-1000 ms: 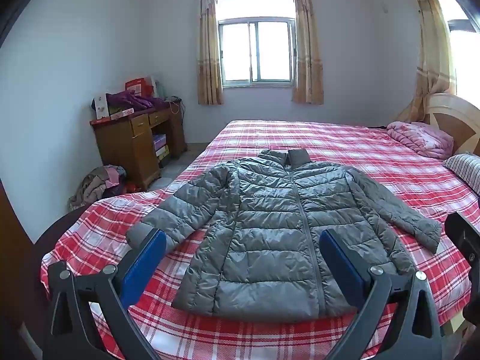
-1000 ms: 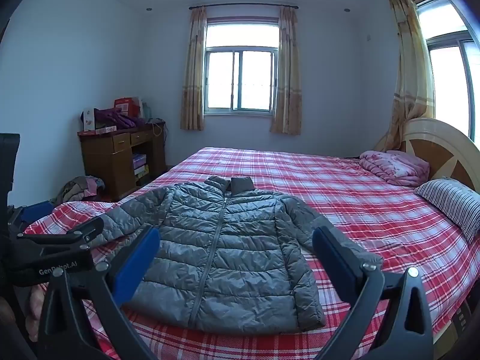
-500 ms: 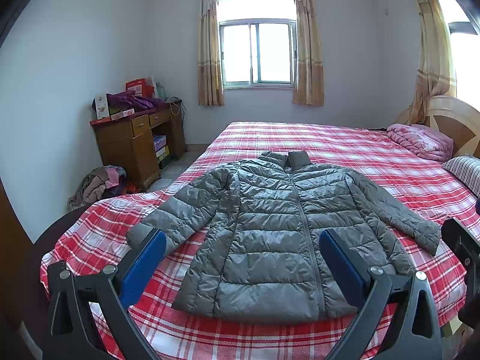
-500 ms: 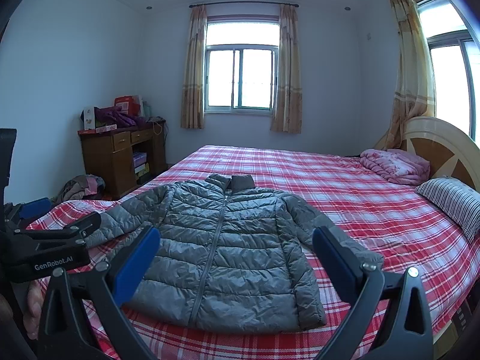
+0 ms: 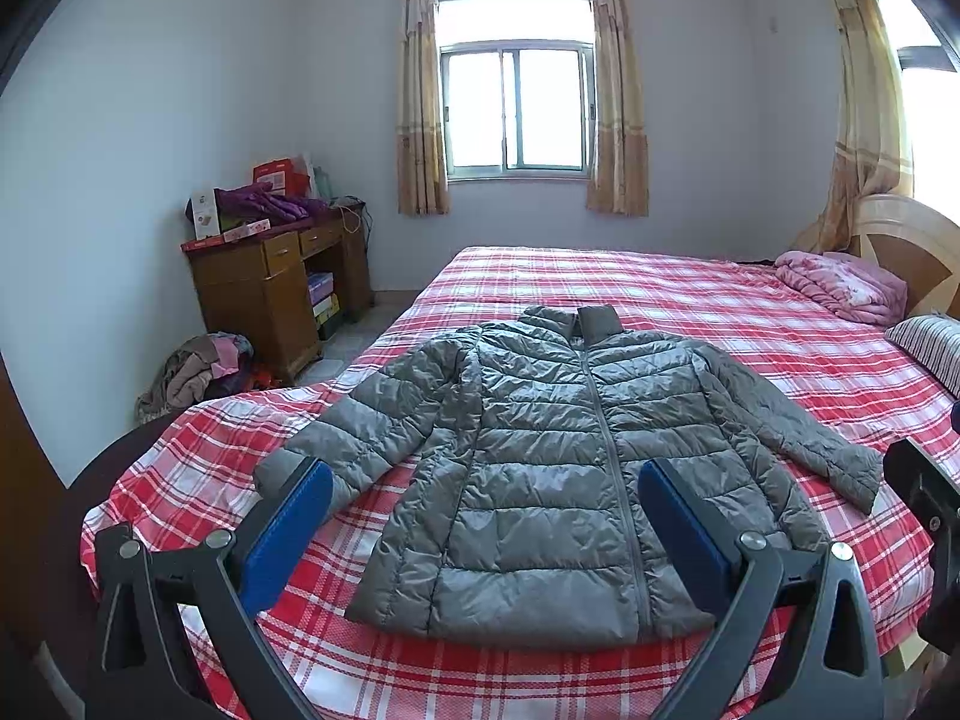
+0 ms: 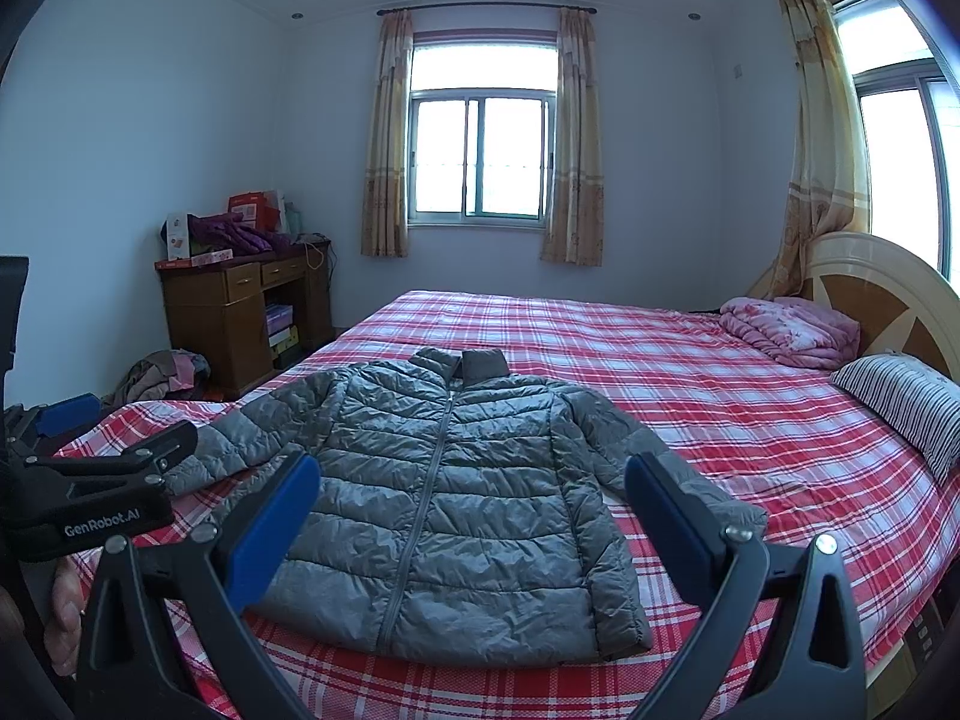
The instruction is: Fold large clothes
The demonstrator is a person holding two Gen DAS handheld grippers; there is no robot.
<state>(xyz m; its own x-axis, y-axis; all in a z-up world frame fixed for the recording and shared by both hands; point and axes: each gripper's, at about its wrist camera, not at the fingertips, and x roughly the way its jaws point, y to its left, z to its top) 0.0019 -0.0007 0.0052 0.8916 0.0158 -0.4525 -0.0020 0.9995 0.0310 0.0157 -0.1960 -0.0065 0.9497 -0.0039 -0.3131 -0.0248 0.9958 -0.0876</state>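
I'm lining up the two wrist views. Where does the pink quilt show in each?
Left wrist: the pink quilt lies at the far right, by the headboard, above the striped pillow.
Right wrist: the quilt lies right of centre, again above the pillow.
Shared landmark: the grey jacket's collar, mid-frame in both.

The jacket (image 5: 540,468) lies flat on the bed (image 5: 690,300), near its foot edge, collar toward the window (image 5: 516,108). A folded quilt (image 5: 840,288) and a pillow (image 5: 930,342) lie at the headboard end. A desk (image 5: 264,294) stands beyond the bed's far foot corner, a clothes heap (image 5: 192,372) on the floor before it.
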